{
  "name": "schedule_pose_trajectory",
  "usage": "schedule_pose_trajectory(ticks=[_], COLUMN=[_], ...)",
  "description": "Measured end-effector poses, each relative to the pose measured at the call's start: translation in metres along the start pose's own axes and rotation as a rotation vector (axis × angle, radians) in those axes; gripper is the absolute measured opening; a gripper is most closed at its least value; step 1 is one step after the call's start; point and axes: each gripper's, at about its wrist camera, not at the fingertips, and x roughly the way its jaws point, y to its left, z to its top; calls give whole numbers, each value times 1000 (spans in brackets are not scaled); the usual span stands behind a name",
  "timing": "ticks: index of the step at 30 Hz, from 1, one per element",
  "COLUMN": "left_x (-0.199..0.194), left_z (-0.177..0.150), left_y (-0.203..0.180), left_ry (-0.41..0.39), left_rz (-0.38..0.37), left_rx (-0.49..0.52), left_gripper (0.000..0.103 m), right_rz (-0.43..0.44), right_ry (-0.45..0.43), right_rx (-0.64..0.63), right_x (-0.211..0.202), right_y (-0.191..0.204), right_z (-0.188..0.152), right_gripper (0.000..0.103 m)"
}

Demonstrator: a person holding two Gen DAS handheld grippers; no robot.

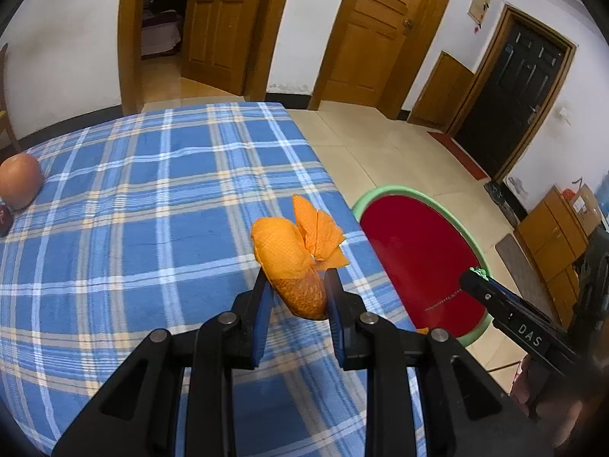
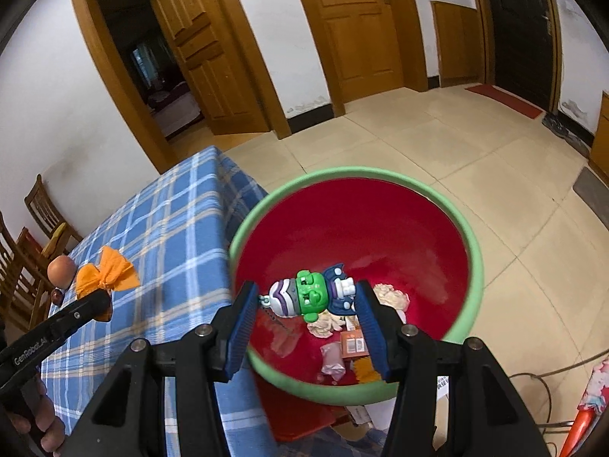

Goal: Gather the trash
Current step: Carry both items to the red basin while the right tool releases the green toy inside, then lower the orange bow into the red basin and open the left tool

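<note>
1. Left gripper is clamped on an orange wad, held just above the checked tablecloth.
2. Right gripper has its jaws spread wide, gripping nothing. A green toy sits in the gap between the fingers, looks mid-air.
3. Straight below the right gripper is the red bin, with crumpled paper on its bottom.
4. Far left of the left gripper, an apple sits on the cloth.

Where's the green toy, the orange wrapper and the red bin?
green toy (image 2: 311, 294), right wrist view, on its green head.
orange wrapper (image 1: 283, 249), left wrist view, on its rounded bulge.
red bin (image 2: 470, 236), right wrist view, on its green rim.
</note>
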Motion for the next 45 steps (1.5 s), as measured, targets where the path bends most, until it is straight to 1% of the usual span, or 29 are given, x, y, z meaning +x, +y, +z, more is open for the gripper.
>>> schedule_pose_trajectory(ticks=[10,27,31,39,43,45], left_x=[14,44,46,43,37,32], left_z=[-3,-3,-1,-3,-3,-4], left_y=[-28,-78,-84,-81,-73,-68], left_ry=[27,57,55,55,47,39], left_rz=[-23,-91,-97,-87,-70,-60], left_rx=[52,146,159,145,124,113], left_gripper=[27,27,37,39,44,45], right_rz=[-2,-24,-34,-28,-19,-13], right_ry=[-9,-26,-29,-29,-36,-39], right_rx=[49,100,113,114,104,99], right_x=[-3,-9,-8,-10,-14,-17], right_y=[-27,-52,-57,-59,-52,-48], right_z=[-2,-4,-4,-6,-8,-8], right_gripper=[56,56,57,58,60,61])
